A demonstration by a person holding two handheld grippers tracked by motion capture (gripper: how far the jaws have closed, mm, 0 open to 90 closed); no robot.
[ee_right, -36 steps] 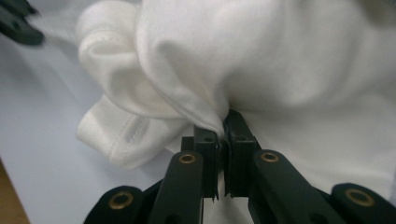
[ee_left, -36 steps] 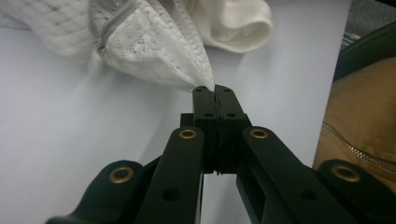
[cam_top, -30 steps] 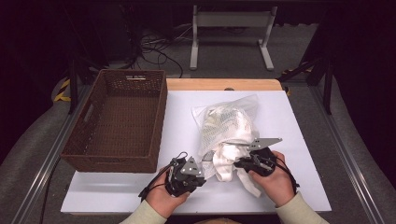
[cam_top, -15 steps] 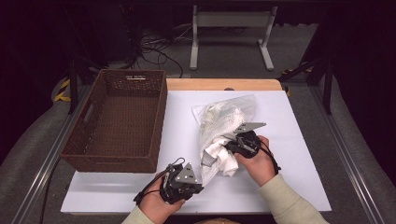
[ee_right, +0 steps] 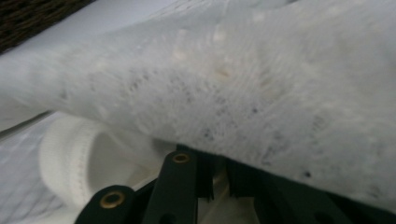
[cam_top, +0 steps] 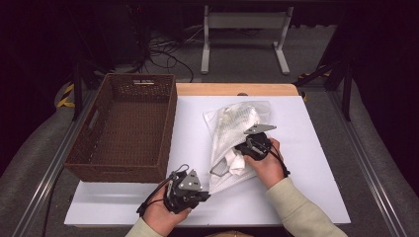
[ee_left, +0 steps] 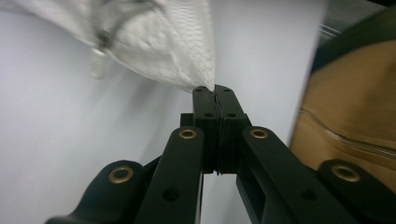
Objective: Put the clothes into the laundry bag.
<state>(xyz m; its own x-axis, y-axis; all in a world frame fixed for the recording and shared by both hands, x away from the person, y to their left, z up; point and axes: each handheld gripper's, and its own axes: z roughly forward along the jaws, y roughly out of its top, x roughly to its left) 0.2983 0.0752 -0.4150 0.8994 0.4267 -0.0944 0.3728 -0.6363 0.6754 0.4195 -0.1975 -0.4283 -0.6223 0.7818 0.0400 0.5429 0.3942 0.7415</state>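
While pinned at its near corner, lies across the white table [cam_top: 306,148] toward 12 o'clock: mesh laundry bag [cam_top: 236,129], white garment [cam_top: 236,160] spilling from its mouth. At 9 o'clock of it, wicker basket [cam_top: 128,128]. Seen from above: left gripper [cam_top: 200,193] at 7 o'clock of the bag, right gripper [cam_top: 240,148] pushed into the bag's opening. Seen from the left gripper view alone: jaws pressed together, pinching the mesh corner [ee_left: 205,81]. From the right gripper view: jaws slightly parted, just been opening, mesh draped over them, ribbed cuff [ee_right: 79,158] at 9 o'clock.
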